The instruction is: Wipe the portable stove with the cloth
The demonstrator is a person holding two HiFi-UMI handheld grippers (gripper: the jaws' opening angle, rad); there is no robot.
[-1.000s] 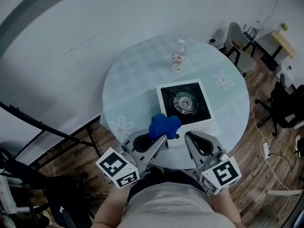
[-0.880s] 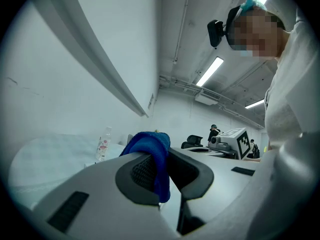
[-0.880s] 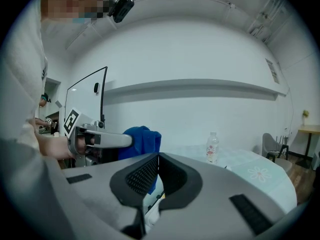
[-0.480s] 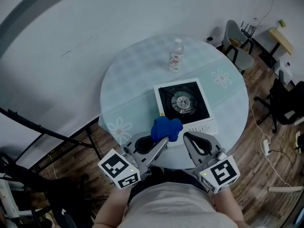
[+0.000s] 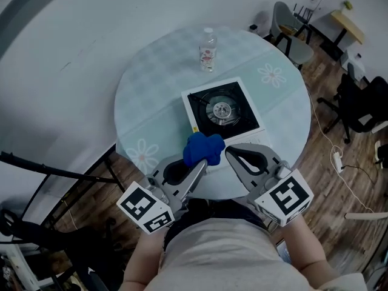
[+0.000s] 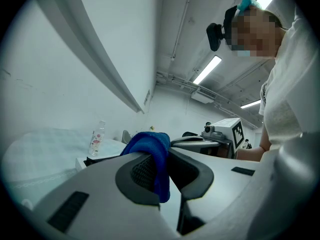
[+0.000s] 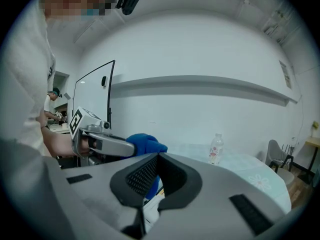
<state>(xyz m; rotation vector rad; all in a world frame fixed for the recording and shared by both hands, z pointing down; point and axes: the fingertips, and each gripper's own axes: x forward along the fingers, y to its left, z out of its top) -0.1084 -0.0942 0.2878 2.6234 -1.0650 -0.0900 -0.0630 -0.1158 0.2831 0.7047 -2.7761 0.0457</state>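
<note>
The portable stove (image 5: 221, 109), white with a black top and a round burner, sits on the round pale-green table (image 5: 151, 102). Its near edge is just beyond my grippers. My left gripper (image 5: 202, 162) is shut on a bunched blue cloth (image 5: 202, 148), held above the table's front edge near the stove's front left corner. The cloth (image 6: 150, 145) bulges out between the left gripper (image 6: 160, 153) jaws. My right gripper (image 5: 230, 153) hovers beside it, to the right, shut with nothing in it. From the right gripper (image 7: 157, 157) I see the cloth (image 7: 146, 143) and the left gripper (image 7: 102, 143).
A clear plastic water bottle (image 5: 207, 49) stands upright on the table beyond the stove. Chairs (image 5: 290, 23) and a dark office chair (image 5: 364, 105) stand on the wood floor to the right. A black metal frame (image 5: 60, 171) runs low on the left. A white wall lies behind the table.
The head view has shifted, so table, stove and bottle now sit further up and left in the frame. Both grippers hold their pose near the table's front edge, the cloth still gripped.
</note>
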